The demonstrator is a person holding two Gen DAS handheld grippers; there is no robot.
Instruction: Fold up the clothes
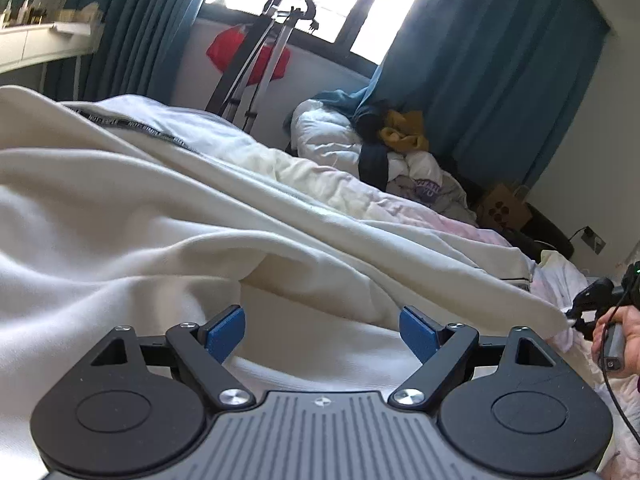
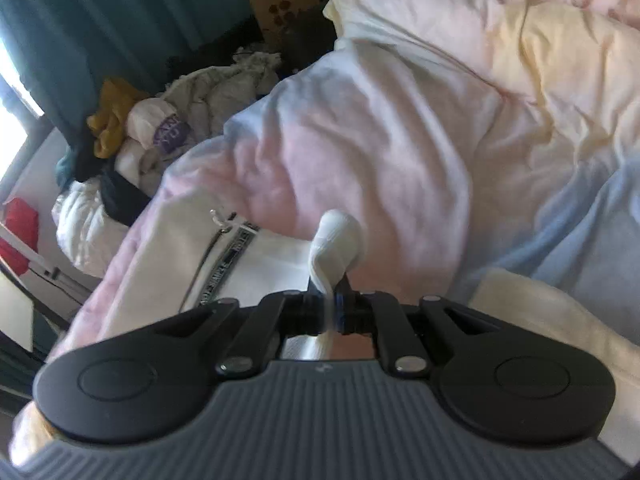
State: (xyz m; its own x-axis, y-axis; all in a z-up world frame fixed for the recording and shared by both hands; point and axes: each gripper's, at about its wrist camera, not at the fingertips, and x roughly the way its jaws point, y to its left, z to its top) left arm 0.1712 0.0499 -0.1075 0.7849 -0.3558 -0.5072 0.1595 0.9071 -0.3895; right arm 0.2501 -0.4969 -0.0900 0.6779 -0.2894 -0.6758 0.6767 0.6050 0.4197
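The cream-white garment (image 1: 132, 208) lies spread and rumpled across the bed, on top of a pastel quilt (image 2: 400, 120). A black lettered tape trim (image 1: 132, 124) runs across it toward 11 o'clock in the left wrist view.

The left hand-held gripper (image 1: 322, 330) sits low over the cloth with its blue pads (image 1: 226, 330) spread wide apart and nothing between them. A raised fold lies just ahead at 12 o'clock, so this stance looks suited to closing on a fold or edge, though that is only a judgement.

The right hand-held gripper (image 2: 334, 308) is pressed together on a bunched corner of the white fabric (image 2: 334, 240), which puffs up just beyond the fingertips at 12 o'clock. A small pinch like this probably gives control of one corner so the cloth can be drawn taut or carried over. The zip and lettered trim (image 2: 228, 264) lie at 10 o'clock from that grip.

A heap of other clothes (image 1: 384, 148) sits at the far end, near the teal curtain (image 1: 500, 80).
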